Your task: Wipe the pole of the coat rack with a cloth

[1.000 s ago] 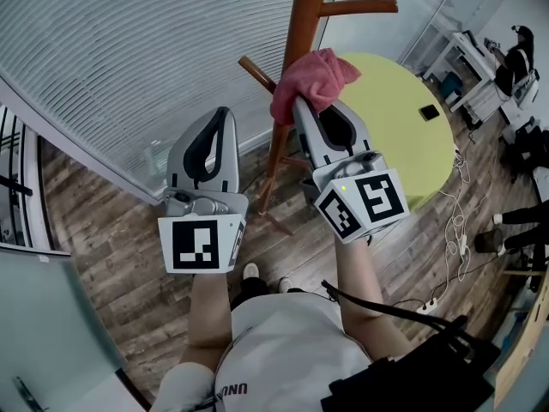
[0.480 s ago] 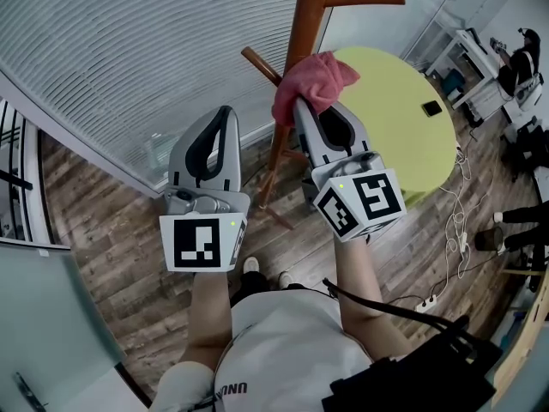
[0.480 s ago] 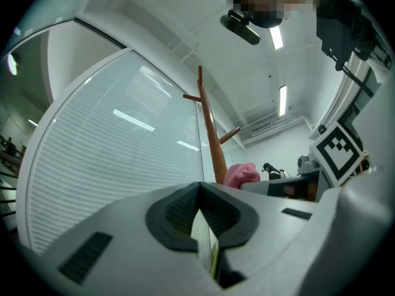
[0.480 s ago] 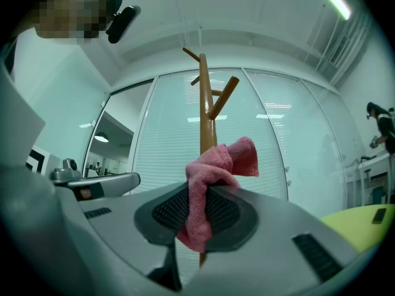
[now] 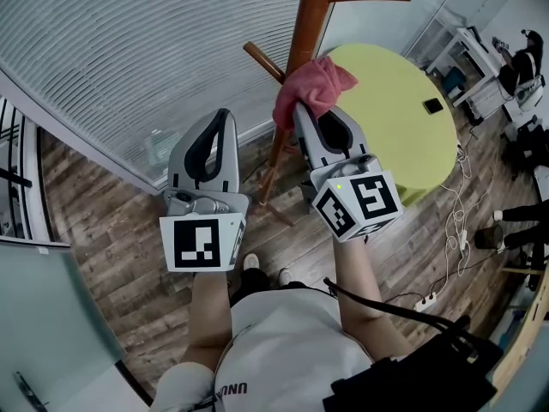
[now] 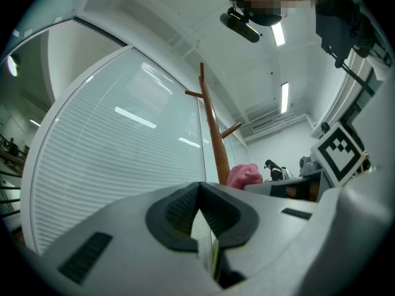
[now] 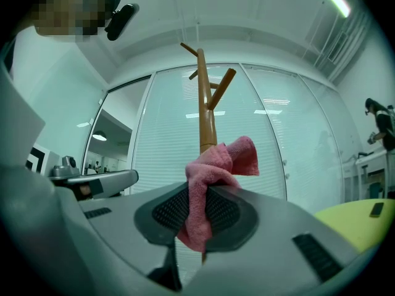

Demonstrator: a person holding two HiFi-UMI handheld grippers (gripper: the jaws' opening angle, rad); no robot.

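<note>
Cloth (image 5: 314, 82), pink and soft (likely light, draping easily), sits pinched in right gripper (image 5: 305, 110) at coat-rack pole (image 5: 302, 33); grip its bunched middle. Left gripper (image 5: 225, 117) is closed on nothing, beside.

We can read only one scrap of print: a few letters, seemingly "UNO", low on the person's white shirt (image 5: 274, 333) in the head view, partly lost in a fold of the fabric.
</note>
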